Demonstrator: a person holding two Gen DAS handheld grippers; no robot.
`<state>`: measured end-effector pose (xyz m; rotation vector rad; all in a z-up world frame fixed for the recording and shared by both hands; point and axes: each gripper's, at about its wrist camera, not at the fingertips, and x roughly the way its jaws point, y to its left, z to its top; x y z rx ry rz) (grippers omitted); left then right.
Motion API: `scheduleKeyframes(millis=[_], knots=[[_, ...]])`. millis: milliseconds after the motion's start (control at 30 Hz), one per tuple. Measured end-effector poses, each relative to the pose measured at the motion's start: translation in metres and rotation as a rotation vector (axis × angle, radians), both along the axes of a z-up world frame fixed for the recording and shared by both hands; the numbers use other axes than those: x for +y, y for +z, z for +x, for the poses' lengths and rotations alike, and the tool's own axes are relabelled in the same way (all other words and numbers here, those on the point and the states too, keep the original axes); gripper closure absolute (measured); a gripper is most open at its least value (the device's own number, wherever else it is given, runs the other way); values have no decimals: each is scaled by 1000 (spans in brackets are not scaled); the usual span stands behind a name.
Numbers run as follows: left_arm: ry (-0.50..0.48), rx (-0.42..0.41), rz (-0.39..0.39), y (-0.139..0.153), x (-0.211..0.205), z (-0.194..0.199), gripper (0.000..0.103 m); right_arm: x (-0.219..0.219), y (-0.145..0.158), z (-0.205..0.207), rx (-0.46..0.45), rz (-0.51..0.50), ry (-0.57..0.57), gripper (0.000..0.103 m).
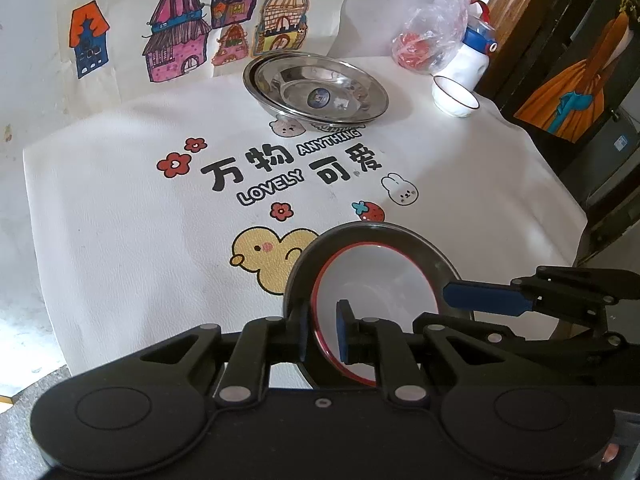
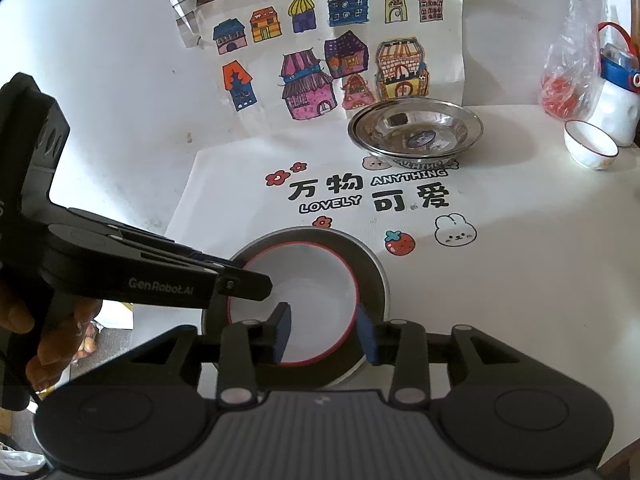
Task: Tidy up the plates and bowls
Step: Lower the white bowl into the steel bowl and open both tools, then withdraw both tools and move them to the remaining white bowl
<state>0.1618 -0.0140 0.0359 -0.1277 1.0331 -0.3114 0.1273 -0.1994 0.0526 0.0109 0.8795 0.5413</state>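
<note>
A white bowl with a red rim (image 1: pixel 380 280) (image 2: pixel 312 280) sits inside a grey steel plate (image 1: pixel 360 234) (image 2: pixel 374 276) at the near edge of the printed mat. My left gripper (image 1: pixel 324 332) straddles the bowl's left rim, one pad outside and one inside, and a thin gap shows at the inner pad. My right gripper (image 2: pixel 324 334) straddles the near right rim with its jaws well apart, so neither pad touches. Each gripper shows side-on in the other's view: the right one's blue finger (image 1: pixel 484 300) and the left one's black finger (image 2: pixel 244 286).
Stacked steel plates (image 1: pixel 320 92) (image 2: pixel 416 132) stand at the back of the mat. Further right are a small white cup (image 1: pixel 456 98) (image 2: pixel 592 150), a plastic bag with red contents (image 1: pixel 424 40) and a white-and-blue bottle (image 1: pixel 476 52). A hand (image 2: pixel 52 332) holds the left gripper. The table edge runs close on the right.
</note>
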Motion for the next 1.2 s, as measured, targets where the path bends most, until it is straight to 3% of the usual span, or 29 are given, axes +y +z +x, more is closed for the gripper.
scheduleKeyframes(millis=[267,467,600,700,833,1200], knots=[[4,-11,-31,5,4,-3,78,-8,12,-7,-44,10,-9,43],[6,-56,-47,16,4,-6,64,-22,19,-9,-73,21,-35,31],[21,-101,-32,22,3,-6,48,-32,20,-8,-86,36,-57,25],[31,-107,-39,24,5,-3,46,-37,20,-6,-93,50,-70,19],[48,-119,-50,27,6,1,37,-43,21,-5,-104,66,-78,9],[90,-159,-76,35,4,16,10,-61,17,9,-124,97,-125,1]])
